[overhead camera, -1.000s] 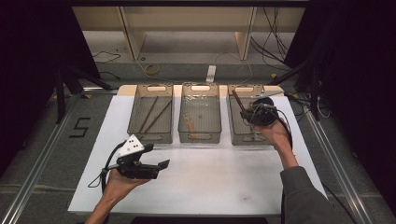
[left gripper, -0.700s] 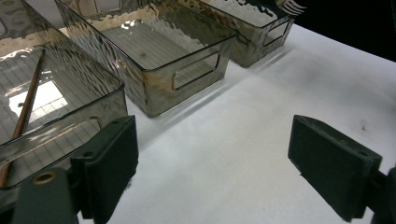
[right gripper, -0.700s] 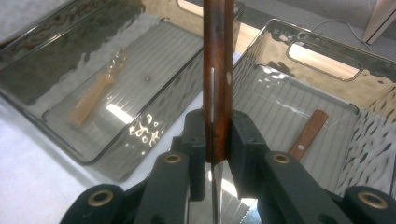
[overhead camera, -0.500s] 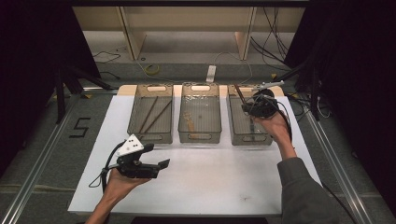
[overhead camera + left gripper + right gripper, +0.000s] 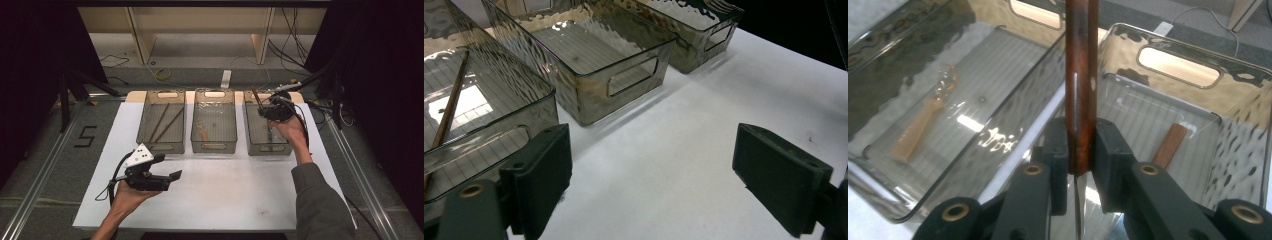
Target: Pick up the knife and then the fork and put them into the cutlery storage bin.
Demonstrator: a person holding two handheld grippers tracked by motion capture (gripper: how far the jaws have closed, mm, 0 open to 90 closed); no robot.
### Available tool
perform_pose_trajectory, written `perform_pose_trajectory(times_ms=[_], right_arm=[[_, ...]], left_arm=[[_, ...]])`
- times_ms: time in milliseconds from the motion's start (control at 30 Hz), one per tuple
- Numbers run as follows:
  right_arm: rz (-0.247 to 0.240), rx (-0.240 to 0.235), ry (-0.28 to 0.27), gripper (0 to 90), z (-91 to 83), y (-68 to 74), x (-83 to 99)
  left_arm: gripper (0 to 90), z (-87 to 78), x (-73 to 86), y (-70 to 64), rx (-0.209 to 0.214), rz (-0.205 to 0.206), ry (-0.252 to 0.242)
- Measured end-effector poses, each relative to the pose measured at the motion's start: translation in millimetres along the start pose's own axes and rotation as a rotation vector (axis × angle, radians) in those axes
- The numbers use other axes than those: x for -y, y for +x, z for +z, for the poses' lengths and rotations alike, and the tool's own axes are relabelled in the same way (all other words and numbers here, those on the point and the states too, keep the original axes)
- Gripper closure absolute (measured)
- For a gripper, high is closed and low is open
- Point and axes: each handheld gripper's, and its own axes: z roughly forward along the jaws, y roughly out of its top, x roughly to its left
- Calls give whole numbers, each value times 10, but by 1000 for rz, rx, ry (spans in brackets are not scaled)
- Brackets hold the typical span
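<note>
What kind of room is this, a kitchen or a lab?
Probably a lab set up for recording: a white table on a metal frame, three clear bins in a neat row, black curtains around it, and cables on the floor.

A white table (image 5: 240, 200) carries three clear bins (image 5: 214, 127) in a row along its far edge.

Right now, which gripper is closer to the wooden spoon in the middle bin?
Right. The right gripper hovers over the right bin, next to the wooden spoon. The left gripper sits nearer the person, over the white table.
</note>
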Motion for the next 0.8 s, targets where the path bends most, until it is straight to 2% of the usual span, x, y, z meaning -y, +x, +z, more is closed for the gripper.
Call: perform_pose_trajectory(times_ms=[367, 800], right_arm=[[36, 36, 43, 784, 163, -120, -9], [42, 64, 71, 783, 248, -151, 31]], left_arm=[[155, -6, -6, 3, 15, -16, -5], [155, -5, -8, -6, 17, -7, -4]])
